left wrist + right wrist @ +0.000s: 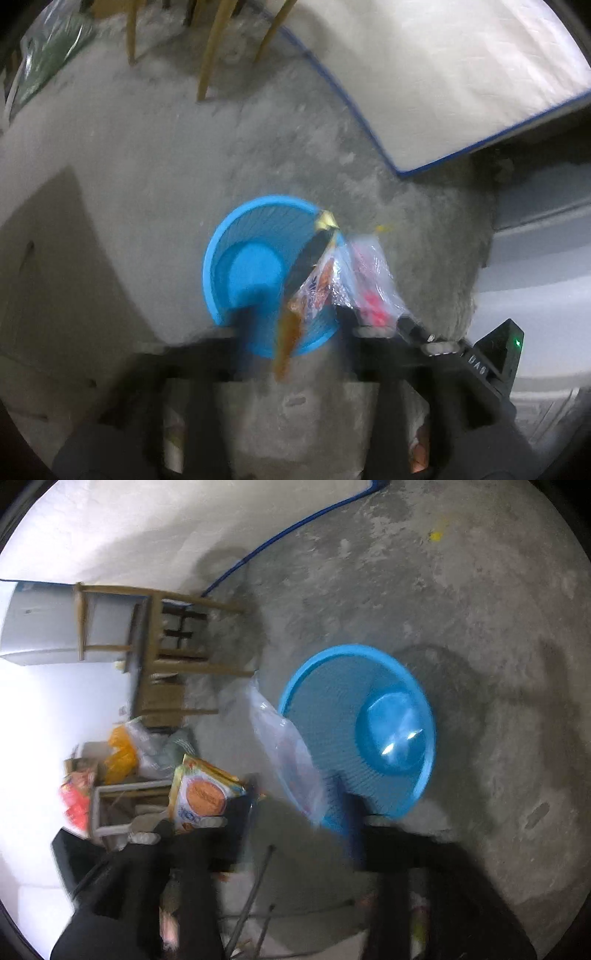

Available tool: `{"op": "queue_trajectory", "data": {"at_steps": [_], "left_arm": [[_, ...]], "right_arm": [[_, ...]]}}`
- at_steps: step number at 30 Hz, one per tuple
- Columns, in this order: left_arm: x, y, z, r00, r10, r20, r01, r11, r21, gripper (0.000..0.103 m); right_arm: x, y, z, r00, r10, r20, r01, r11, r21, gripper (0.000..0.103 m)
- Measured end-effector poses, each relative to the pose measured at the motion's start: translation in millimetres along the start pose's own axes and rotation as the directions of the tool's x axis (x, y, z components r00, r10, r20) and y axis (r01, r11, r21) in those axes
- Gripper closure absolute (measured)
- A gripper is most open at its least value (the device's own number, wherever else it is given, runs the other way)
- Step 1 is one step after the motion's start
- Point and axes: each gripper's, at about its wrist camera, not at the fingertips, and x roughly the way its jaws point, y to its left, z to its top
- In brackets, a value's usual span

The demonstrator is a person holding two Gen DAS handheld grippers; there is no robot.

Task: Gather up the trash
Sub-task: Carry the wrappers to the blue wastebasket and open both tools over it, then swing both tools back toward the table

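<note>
Blue basket (258,266) on concrete floor (147,147), left gripper (291,325) spread above its rim, snack wrapper (314,288) between the fingers, right gripper (295,823) spread, clear plastic bag (284,753) against its finger over the basket rim.

The rough, mottled grey concrete floor (155,155) (480,609) carried everything. On it, straight ahead of the fingers, stood a round blue plastic slatted basket (255,236) (332,686). Well beyond the fingertips in the left wrist view stood the thin wooden legs of a piece of furniture (212,55), and a pale woven mat with blue edging (424,81) lay beyond and to the right. In the right wrist view, a small yellow scrap (436,535) lay far past the basket, and a heap of plastic bags (144,749) sat left of the fingers.
</note>
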Motion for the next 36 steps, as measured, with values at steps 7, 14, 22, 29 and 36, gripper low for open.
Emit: {"op": "queue_trajectory", "data": {"at_steps": [7,14,22,29,36], "left_arm": [[0,5,0,1.000,0.011,0.022,-0.012,0.999,0.039,0.034],[-68,7,-25,0.979,-0.111,0.171,0.088,0.987,0.137,0.034],[-177,27,-85,0.916,-0.176,0.361,0.117,0.977,0.179,0.012],[-254,82,-142,0.855,-0.161,0.493,0.151,0.987,0.059,0.009],[-319,140,-189,0.743,-0.141,0.655,0.173,0.985,0.016,0.009]], "right_arm": [[10,-24,-7,0.997,-0.077,0.014,0.076,0.996,0.046,0.043],[-45,-10,-29,0.985,-0.131,0.114,0.147,0.979,-0.140,0.032],[-137,58,-92,0.892,-0.125,0.434,0.338,0.822,-0.459,0.007],[-180,114,-160,0.757,-0.019,0.653,0.512,0.639,-0.574,0.006],[-179,176,-224,0.758,0.116,0.641,0.545,0.428,-0.721,0.007]]}}
